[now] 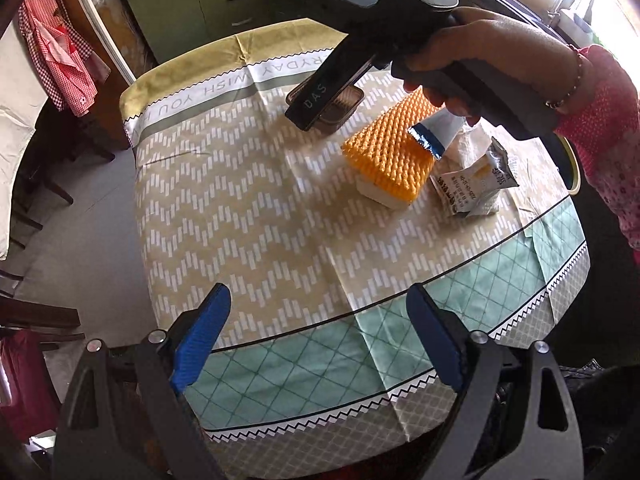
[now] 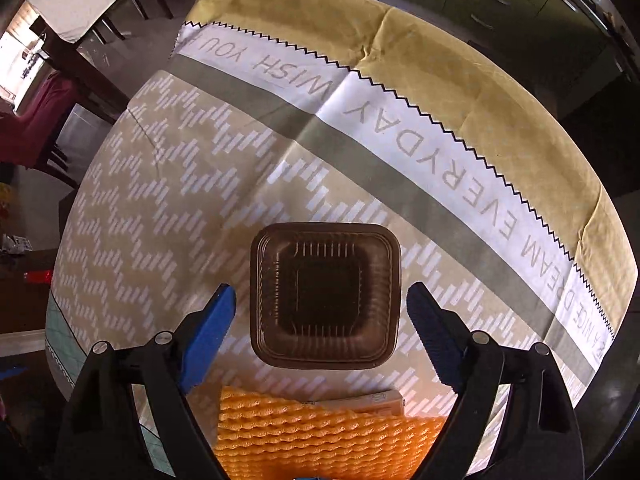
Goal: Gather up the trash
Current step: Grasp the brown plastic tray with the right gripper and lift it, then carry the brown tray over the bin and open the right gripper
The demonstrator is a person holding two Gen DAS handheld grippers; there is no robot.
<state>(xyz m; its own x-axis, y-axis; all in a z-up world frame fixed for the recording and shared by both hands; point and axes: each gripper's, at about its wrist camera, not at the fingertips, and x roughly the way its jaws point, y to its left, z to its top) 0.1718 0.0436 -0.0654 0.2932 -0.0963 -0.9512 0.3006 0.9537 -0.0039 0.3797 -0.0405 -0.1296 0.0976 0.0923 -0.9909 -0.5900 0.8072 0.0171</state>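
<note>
A round table covered with a patterned cloth [image 1: 256, 208] is seen in both views. In the left wrist view, the left gripper [image 1: 320, 344] is seen at the bottom of the frame, with its blue fingers [image 1: 200, 336] spread wide apart. Nothing is held between them, and only the cloth is seen below.

In the upper right of that view, the right gripper [image 1: 308, 116] is held by a hand [image 1: 492, 52] with a pink sleeve [image 1: 600, 128] and a bead bracelet [image 1: 568, 80]. It is pointed down over a brown plastic tray [image 1: 340, 108], which is partly hidden by it.

Just right of the middle, an orange foam net [image 1: 388, 152] is laid over a white box [image 1: 380, 196]. A white and blue tube [image 1: 432, 132] is lying on top of the net. A crumpled snack wrapper [image 1: 476, 184] is placed just beside the net, at the right.

In the right wrist view, the right gripper [image 2: 322, 340] is seen with its blue fingers [image 2: 208, 340] spread wide. The brown plastic tray [image 2: 326, 296] is seen in the middle of the frame, between the fingers but not touched by them. It is sitting flat on the cloth [image 2: 160, 200]. The orange foam net [image 2: 320, 436] is seen at the bottom of the frame, close to the tray. Grey letters are printed on a white band of the cloth, in the upper part of the frame.
</note>
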